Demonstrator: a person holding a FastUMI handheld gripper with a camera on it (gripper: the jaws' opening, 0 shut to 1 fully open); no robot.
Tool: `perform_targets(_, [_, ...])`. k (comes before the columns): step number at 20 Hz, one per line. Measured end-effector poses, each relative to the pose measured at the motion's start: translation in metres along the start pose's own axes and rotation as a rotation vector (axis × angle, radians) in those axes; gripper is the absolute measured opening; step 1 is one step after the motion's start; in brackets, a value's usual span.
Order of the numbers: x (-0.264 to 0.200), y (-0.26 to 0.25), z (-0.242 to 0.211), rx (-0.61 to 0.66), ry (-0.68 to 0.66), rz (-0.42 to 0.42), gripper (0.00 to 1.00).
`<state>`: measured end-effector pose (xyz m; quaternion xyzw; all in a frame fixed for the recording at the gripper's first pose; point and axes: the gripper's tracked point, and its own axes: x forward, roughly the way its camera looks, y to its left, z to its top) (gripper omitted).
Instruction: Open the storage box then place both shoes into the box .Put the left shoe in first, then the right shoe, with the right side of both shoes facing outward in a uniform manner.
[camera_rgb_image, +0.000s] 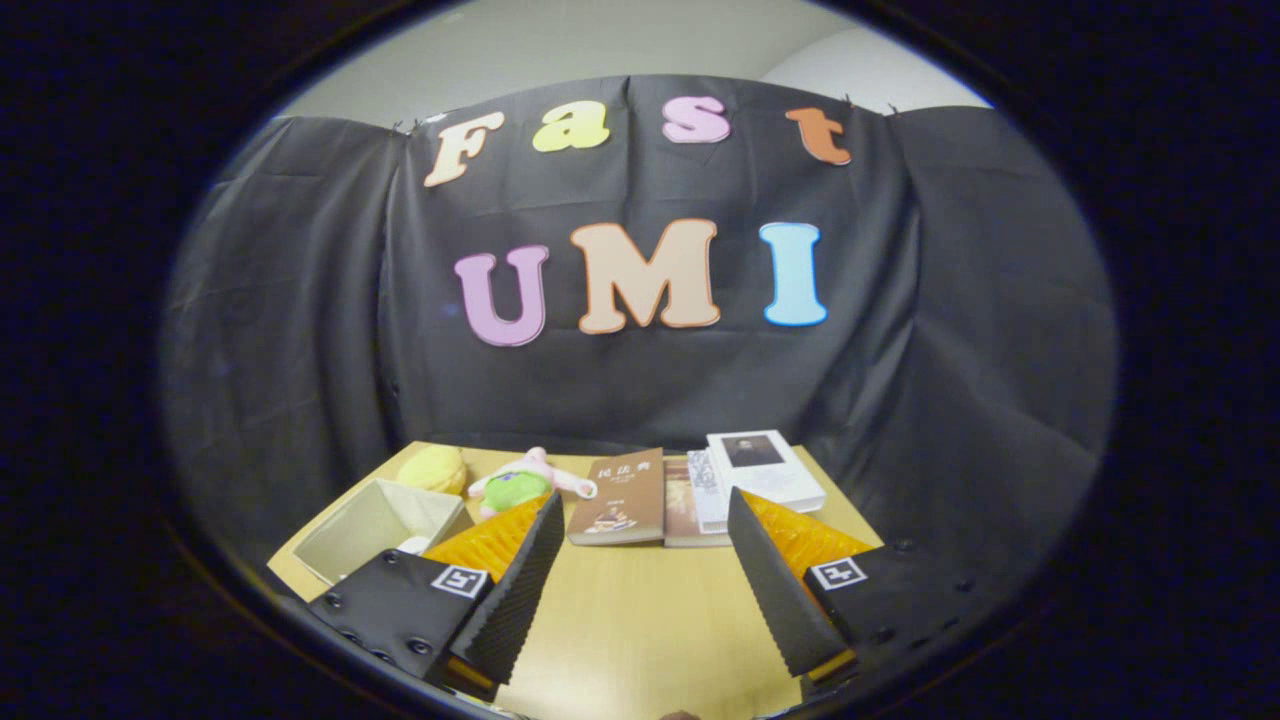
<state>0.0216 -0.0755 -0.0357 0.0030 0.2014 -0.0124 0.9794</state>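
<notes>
The hand-held gripper (640, 560) hovers level above the wooden bench (640, 620), fingers wide apart and holding nothing, with the open storage box (375, 525) just left of them, a yellow toy (433, 468) and plush doll (520, 485) beyond, and books (690, 490) at the far side before the black cloth wall (650, 380).

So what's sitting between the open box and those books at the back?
In the gripper view, a small plush toy lies between the open storage box and the books. The gripper hangs open above bare table, holding nothing.
</notes>
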Motion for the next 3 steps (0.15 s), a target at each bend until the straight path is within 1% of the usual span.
perform_targets(3, [-0.010,-0.022,0.011,-0.012,-0.058,-0.044,1.00])
